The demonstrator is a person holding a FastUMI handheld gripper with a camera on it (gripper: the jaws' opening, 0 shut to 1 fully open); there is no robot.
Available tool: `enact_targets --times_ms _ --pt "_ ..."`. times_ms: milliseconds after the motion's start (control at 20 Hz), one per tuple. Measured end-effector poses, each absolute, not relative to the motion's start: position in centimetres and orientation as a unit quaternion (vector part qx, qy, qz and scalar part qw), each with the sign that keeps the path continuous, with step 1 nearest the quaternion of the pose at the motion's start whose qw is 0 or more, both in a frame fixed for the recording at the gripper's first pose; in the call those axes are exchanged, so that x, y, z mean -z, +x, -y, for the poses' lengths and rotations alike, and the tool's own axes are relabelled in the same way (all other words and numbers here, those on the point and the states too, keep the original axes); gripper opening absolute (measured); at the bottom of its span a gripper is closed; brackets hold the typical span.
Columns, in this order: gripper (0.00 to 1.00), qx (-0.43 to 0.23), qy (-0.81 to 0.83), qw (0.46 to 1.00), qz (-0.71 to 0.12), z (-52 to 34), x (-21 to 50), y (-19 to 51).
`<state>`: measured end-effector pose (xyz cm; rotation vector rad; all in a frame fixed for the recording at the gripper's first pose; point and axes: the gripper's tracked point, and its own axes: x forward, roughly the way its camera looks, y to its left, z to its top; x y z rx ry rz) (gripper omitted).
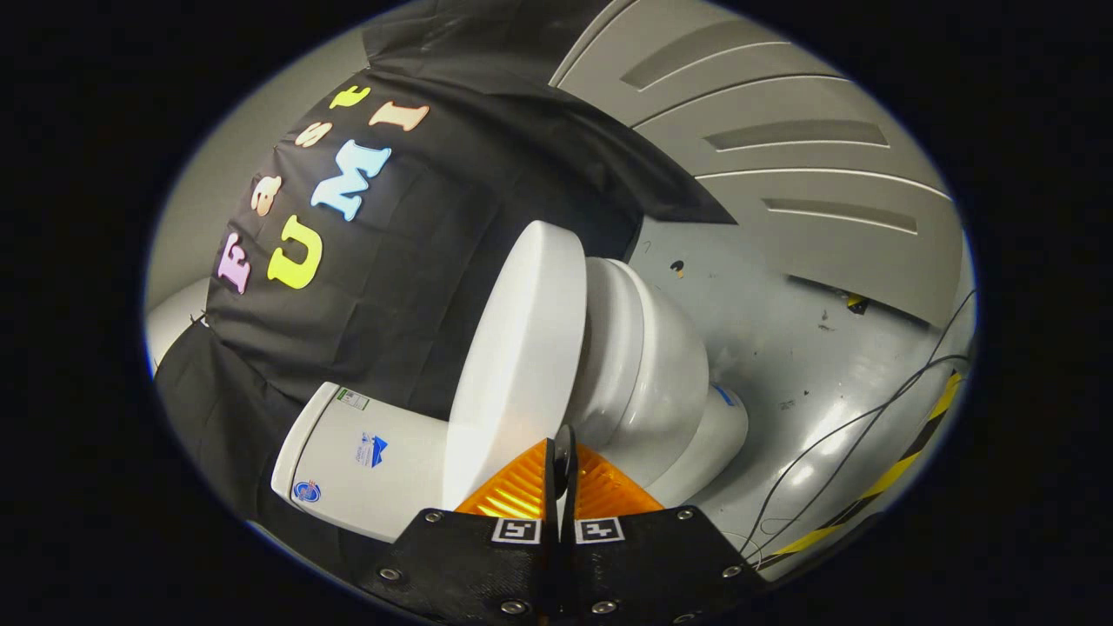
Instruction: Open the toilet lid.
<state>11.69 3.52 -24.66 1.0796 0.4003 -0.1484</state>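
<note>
Gripper view is rolled well over to one side, so the toilet [643, 374] is seen lying across the picture just ahead of the fingers. The gripper [563, 469] is seen with its two fingers brought almost together, only a thin dark gap being left between them, and a thin edge appears to be pinched in that gap; whether that edge belongs to the lid alone or to lid and seat together cannot be told. The toilet lid [522, 348] is found directly ahead of the fingertips, its broad smooth top face turned toward the cistern [365, 461], which sits to the tool's left and close beside it. The lid is seen lifted clear of the bowl [669, 382], which lies to the tool's right, a wedge of space being opened between the two. The lift is therefore judged to be well advanced, with the lid raised near to upright. What remains, by this reading, is for the lid to be leaned fully back against the cistern and for the fingers to be released from it. Beyond the bowl a grey floor [783, 313] is seen, with loose cables [856, 426] trailing across it.
</note>
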Motion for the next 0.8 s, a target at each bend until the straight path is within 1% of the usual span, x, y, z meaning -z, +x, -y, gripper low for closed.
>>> enact_targets --times_ms 550,800 --pt "0.00 0.058 0.478 0.858 -0.179 -4.4 20.2 11.9" --pt "0.00 0.064 0.465 0.864 -0.183 -4.8 18.4 12.0"
